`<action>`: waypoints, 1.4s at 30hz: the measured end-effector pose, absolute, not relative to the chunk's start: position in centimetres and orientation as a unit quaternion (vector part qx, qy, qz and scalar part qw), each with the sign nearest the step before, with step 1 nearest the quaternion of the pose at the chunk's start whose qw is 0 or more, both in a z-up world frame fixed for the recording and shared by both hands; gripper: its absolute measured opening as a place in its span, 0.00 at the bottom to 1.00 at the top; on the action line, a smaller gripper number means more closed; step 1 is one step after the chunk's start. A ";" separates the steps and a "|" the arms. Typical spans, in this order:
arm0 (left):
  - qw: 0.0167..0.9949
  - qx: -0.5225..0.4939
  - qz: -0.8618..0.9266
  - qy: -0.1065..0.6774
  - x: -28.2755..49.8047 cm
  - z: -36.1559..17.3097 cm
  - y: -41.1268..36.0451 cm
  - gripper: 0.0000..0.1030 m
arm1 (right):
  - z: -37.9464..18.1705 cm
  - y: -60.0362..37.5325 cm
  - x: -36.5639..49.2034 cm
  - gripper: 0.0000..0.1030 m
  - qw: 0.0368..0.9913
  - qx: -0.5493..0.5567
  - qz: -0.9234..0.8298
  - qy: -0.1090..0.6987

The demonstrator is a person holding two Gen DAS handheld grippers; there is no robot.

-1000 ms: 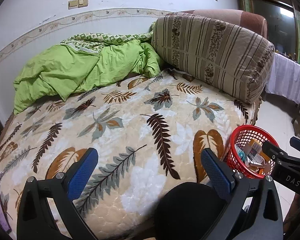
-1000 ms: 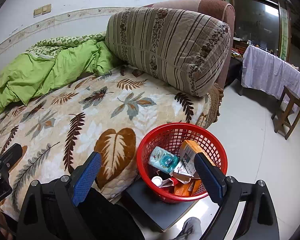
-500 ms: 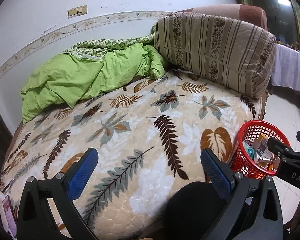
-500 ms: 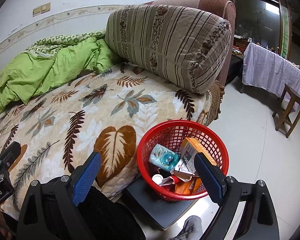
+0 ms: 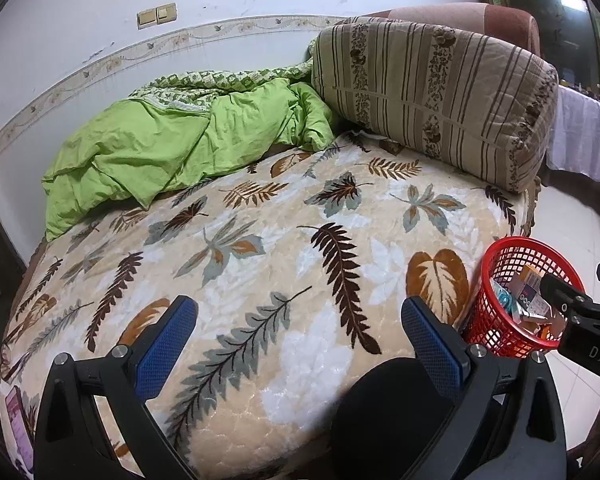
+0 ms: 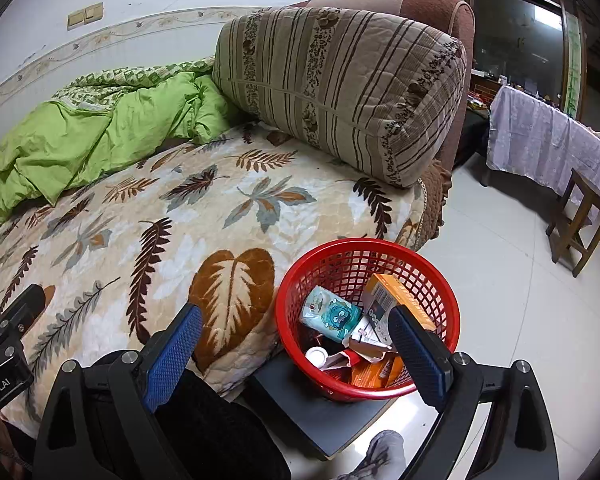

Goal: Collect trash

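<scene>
Inventory, as I hold both tools over the bed.

My left claw (image 5: 300,336): fingers spread wide, nothing between them, poised above the leaf-print blanket (image 5: 260,248).

My right claw (image 6: 296,340): also gaping wide and holding nothing, its right finger above the red basket (image 6: 440,292).

Red basket: stands on a dark flat stand (image 6: 312,408) just beside the bed's edge. Contents: a teal tissue pack (image 6: 332,314), an orange box (image 6: 396,292), a small white cap (image 6: 316,356), torn wrappers.

Bed: green duvet (image 5: 172,148) bunched toward the wall, striped cushion (image 5: 436,96) beside it.

Floor: pale tiles; a cloth-draped table (image 6: 548,140) and a wooden stool (image 6: 580,220) stand well apart from the basket.
</scene>
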State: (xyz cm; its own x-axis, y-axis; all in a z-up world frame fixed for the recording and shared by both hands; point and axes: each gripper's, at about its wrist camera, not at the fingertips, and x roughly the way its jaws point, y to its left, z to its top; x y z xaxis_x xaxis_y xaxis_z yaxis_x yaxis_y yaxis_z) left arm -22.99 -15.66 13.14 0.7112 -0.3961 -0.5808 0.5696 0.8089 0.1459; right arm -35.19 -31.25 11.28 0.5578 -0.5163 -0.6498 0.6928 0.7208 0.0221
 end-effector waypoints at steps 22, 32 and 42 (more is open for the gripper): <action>0.911 0.165 -0.265 0.269 -23.4 13.3 -15.9 0.99 | 11.3 -31.3 -35.2 0.92 0.872 0.138 -0.345 0.318; 0.910 0.165 -0.268 0.272 -23.5 13.2 -16.0 0.99 | 11.3 -31.3 -35.0 0.92 0.872 0.138 -0.344 0.320; 0.910 0.163 -0.267 0.273 -23.5 13.2 -16.1 0.99 | 11.1 -31.2 -34.9 0.92 0.874 0.135 -0.341 0.320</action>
